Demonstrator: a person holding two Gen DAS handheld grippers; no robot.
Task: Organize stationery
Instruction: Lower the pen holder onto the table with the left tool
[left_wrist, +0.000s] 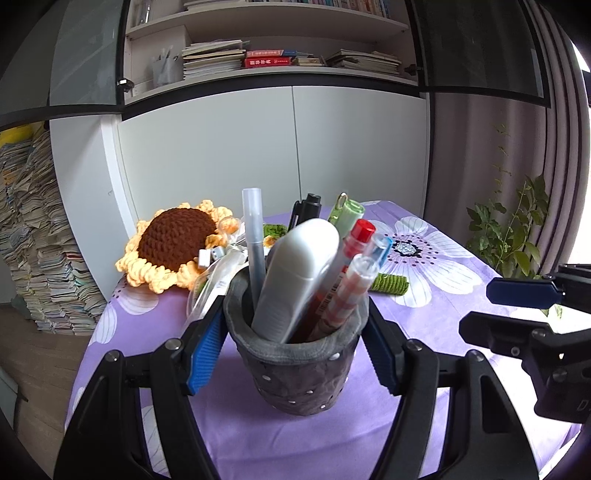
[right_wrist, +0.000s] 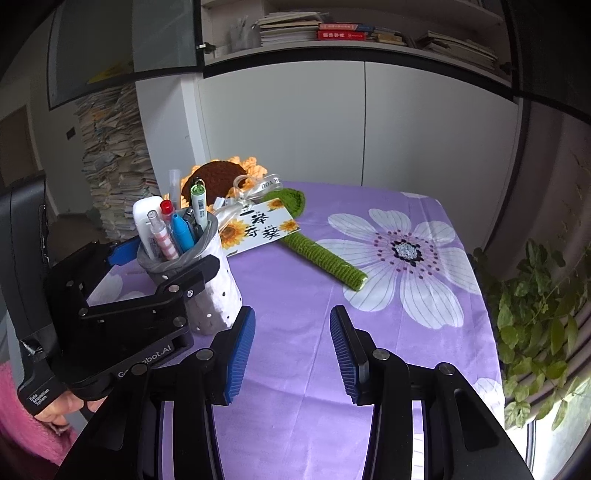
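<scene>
At the worktop's (right_wrist: 303, 295) left edge, the left gripper (left_wrist: 295, 347) pinches an upright grey pen holder (left_wrist: 295, 369), its pens (left_wrist: 347, 291) standing and fanning upward. To its right, the right gripper (right_wrist: 291, 347) hovers level with jaws spread over the purple flowered cloth (right_wrist: 388, 332). Behind lie a crocheted sunflower (right_wrist: 317, 251), white cabinets (right_wrist: 362, 122) and bookshelves (left_wrist: 266, 59).

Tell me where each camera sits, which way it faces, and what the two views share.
Left wrist: on the left gripper, looking forward along its fingers, which close on the pen holder; shelves behind.
Right wrist: on the right gripper, open over the purple floral tablecloth, facing the cabinet; the person's hand shows lower left.
Shared: pen holder, crochet sunflower, tablecloth, each other's gripper.
</scene>
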